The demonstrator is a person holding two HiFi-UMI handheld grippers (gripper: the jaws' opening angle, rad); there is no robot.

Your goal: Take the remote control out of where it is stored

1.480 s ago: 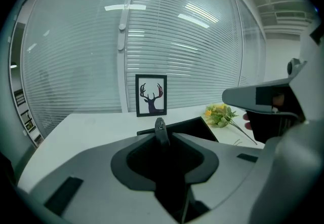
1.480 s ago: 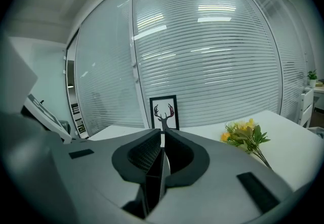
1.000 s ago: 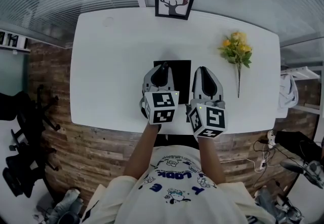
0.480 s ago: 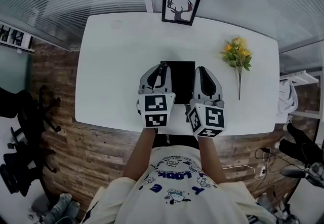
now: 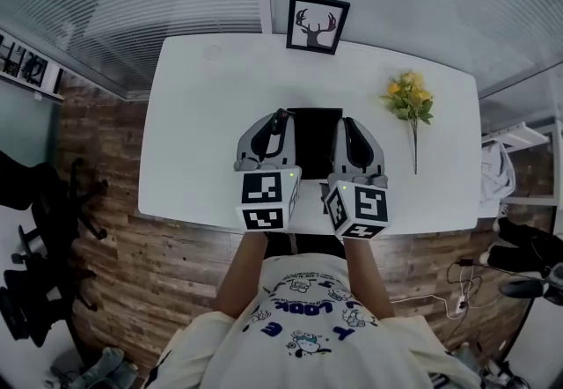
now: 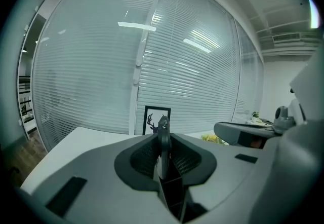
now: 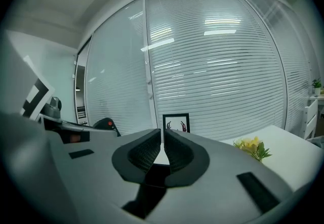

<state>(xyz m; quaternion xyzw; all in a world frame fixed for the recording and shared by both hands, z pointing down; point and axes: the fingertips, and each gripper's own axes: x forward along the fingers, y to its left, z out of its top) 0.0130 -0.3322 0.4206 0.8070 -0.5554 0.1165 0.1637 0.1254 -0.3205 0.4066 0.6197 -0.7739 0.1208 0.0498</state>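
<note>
Left tongs (image 5: 274,121) stay clenched on the slim dark remote control (image 6: 163,134), held edge-on. They have drawn left and nearer, off the flat black rectangular case (image 5: 314,143) at the middle of the white counter (image 5: 202,106). Right tongs (image 7: 162,143), just right of the case, are clenched on nothing. The remote looks already out of its store, so only setting it down seems left.

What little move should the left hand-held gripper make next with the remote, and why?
Probably carry it a little to the left and lower it onto the white table. The left hand-held gripper is shut on the remote control, which stands edge-on between its jaws by the left edge of the black case, so it looks lifted out.
</note>
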